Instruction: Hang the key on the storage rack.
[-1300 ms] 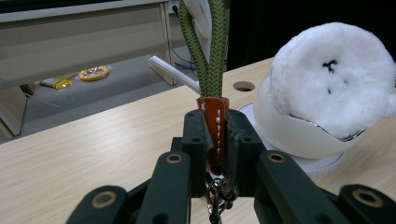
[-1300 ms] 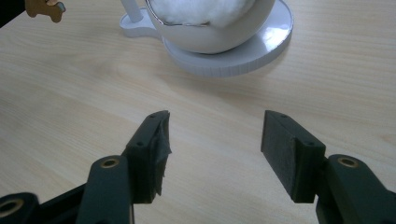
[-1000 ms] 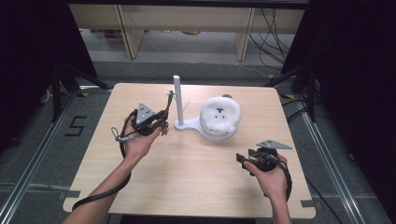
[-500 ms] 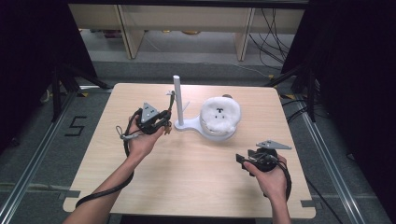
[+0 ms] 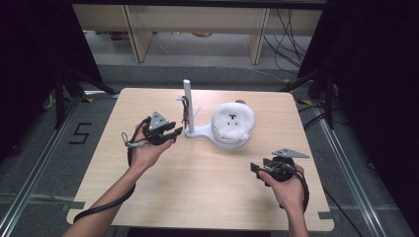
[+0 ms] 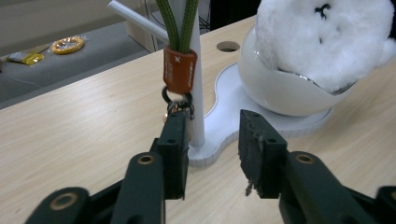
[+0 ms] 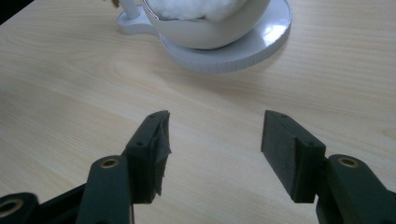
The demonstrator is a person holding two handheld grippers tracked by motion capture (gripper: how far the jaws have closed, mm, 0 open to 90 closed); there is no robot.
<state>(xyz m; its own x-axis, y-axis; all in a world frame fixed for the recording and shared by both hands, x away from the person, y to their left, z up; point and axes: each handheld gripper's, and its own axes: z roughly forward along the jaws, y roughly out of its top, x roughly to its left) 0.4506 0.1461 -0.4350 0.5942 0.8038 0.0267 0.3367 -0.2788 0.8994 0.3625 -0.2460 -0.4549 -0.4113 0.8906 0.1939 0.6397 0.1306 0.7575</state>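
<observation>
A: Start nearest. What sits low in the high view?

B: The right gripper point(image 5: 258, 168) is at the lower right of the frame, held in a hand over the bare bench point(image 5: 197, 197). In the right gripper view its jaws stand wide apart with only wood grain between them.

A: And the left one?

B: The left gripper point(image 5: 174, 134) is left of centre in the high view, pointing toward the white stand point(image 5: 197, 132). Its jaws have just been opening. In the left gripper view they now stand partly apart, and nothing is pressed between the pads.

A: Where is the keychain?

B: The green lanyard point(image 6: 177, 21) hangs down the front of the stand's upright post point(image 6: 198, 93), in the upper middle of the left gripper view. An orange tab point(image 6: 180, 70) joins its cords, and a small metal ring and clasp point(image 6: 176, 103) dangle below. That clasp sits just at the tip of the left-hand jaw; I cannot tell whether they touch.

A: Farther back?

B: The white bowl point(image 6: 285, 88) rests on the stand's round base, at the right of that view, with a fluffy white toy point(image 6: 322, 37) sitting in it. In the high view the toy point(image 5: 233, 120) is just right of centre, beyond both grippers.
</observation>
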